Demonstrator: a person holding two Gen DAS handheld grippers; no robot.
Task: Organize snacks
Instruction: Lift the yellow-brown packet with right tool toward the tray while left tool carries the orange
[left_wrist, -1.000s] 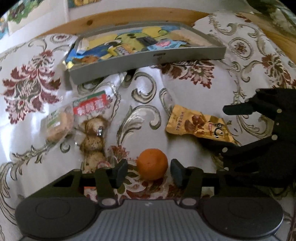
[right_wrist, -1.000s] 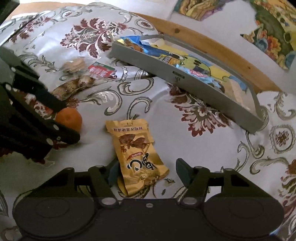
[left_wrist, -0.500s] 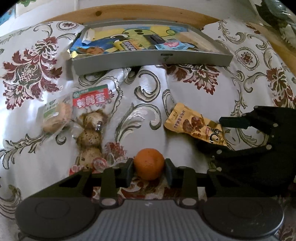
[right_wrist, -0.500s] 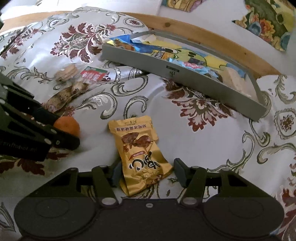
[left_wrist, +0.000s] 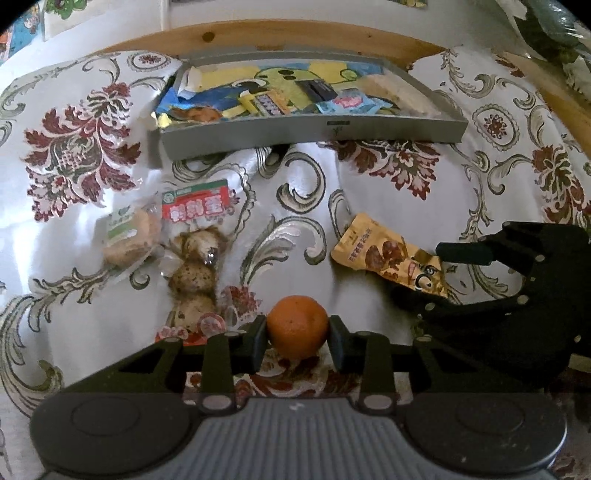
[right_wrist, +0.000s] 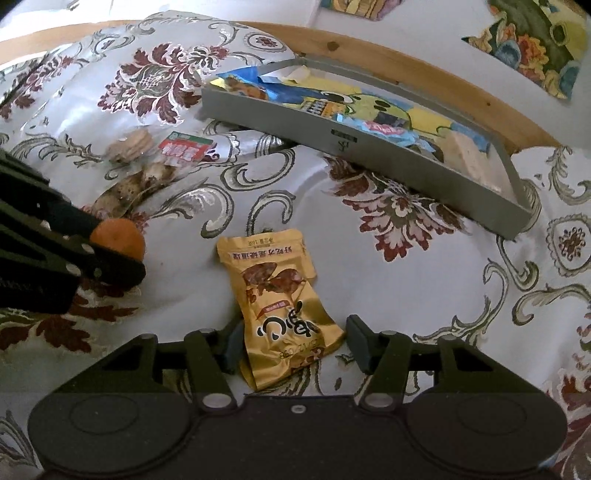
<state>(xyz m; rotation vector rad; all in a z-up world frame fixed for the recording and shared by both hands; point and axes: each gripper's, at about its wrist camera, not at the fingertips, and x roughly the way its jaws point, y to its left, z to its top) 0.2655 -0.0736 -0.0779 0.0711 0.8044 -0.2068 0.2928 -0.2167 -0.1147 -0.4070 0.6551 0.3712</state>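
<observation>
Orange fruit sits pinched between both fingers of your left claw, pads touching each side, low over the floral cloth. Your right claw is spread, fingers either side of the lower end of the gold snack packet; the left finger is at the packet's edge, the right finger stands apart from it. Packet lies flat on the cloth, top end pointing away from that claw. From the left wrist view the right claw shows to the right of your left claw, straddling the same packet. Ahead and left of the left claw: a clear pack of speckled eggs with a red label, and just beside it a wrapped round biscuit. Well ahead of both claws sits the grey tray, holding mixed wrappers: blue, yellow, and a pale block at its right end. Wooden edge runs behind the tray.
</observation>
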